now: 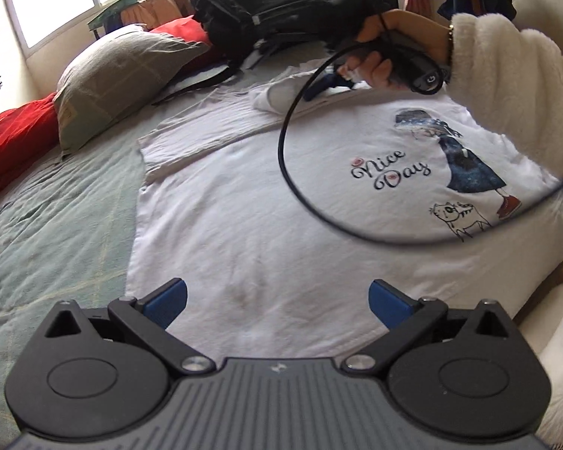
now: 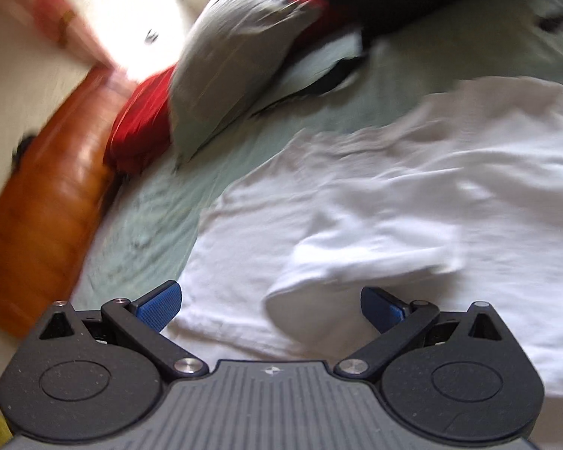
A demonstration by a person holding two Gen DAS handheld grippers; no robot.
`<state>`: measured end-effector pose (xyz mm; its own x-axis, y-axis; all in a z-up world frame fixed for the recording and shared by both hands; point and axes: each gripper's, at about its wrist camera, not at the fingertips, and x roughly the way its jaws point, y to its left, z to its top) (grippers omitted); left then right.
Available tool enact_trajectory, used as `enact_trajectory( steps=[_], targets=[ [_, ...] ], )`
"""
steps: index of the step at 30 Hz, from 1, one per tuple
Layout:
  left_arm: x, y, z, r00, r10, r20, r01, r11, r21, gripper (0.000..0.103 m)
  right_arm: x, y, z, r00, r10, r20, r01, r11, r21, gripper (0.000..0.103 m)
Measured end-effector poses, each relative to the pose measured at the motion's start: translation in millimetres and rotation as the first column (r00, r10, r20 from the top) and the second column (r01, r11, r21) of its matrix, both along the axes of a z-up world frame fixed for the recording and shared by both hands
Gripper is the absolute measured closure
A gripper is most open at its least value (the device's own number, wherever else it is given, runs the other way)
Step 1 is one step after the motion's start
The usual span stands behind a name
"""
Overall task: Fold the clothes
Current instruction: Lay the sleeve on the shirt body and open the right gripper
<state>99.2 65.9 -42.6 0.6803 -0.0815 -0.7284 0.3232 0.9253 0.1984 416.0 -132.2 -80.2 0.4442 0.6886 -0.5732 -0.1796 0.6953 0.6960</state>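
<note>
White shirt (image 1: 266, 202) flat on bed (image 1: 56, 217), print up, one sleeve (image 2: 356, 262) folded in; left claw (image 1: 277, 302) spread wide above hem, empty; right claw (image 2: 270, 309) likewise apart over sleeve; risk: dangling cable (image 1: 292, 172) snagging cloth, undoing fold.

Right tongs (image 2: 270, 305) seen spread wide, nothing gripped | white shirt (image 2: 394, 206) spread on green bed sheet (image 2: 150, 225), blurred | grey pillow (image 2: 236, 56) beyond

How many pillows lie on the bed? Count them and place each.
1: a grey pillow at the bed's head, left of the black backpack, resting on red bedding. Others may be hidden.
</note>
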Motion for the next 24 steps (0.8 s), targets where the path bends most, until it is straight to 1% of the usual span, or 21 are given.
enact_trajectory(
  steps=[2,5,8,13,16,19,22,24],
  targets=[
    [-0.7,2.2,1.3,1.000,0.004,0.008,-0.004,1.000,-0.007,0.001,6.2,-6.9,-3.2,0.998,-0.053,-0.023,0.054,0.998,0.023,0.000],
    [-1.3,4.4,3.2,1.000,0.007,0.016,-0.007,1.000,-0.018,0.001,14.8,-3.9,-4.8,0.995,-0.092,-0.033,0.093,0.995,0.047,0.000],
    [-3.1,7.6,3.6,1.000,0.015,0.021,-0.015,1.000,-0.019,0.001,19.4,11.9,0.2,0.997,-0.082,-0.005,0.082,0.996,0.034,0.000],
    [-4.2,12.1,2.0,0.999,0.037,0.017,-0.036,0.999,-0.022,0.001,19.6,53.7,14.8,0.997,0.003,0.075,-0.004,1.000,0.011,0.000],
    [-4.4,13.6,1.2,0.999,0.044,0.013,-0.044,0.999,-0.024,0.001,18.1,84.1,18.5,0.991,0.082,0.101,-0.084,0.996,0.015,0.000],
    [-4.4,14.9,0.6,0.999,0.051,0.005,-0.050,0.999,-0.021,0.001,15.4,110.8,17.2,0.979,0.171,0.111,-0.175,0.984,0.023,0.000],
    [-3.1,15.5,0.0,0.998,0.058,0.000,-0.058,0.998,-0.009,0.001,10.6,124.5,17.7,0.967,0.225,0.121,-0.227,0.974,0.009,0.000],
    [-2.2,14.9,0.1,0.999,0.053,-0.002,-0.053,0.999,-0.009,0.001,6.8,119.7,21.5,0.964,0.226,0.137,-0.227,0.974,-0.009,0.000]
  ],
)
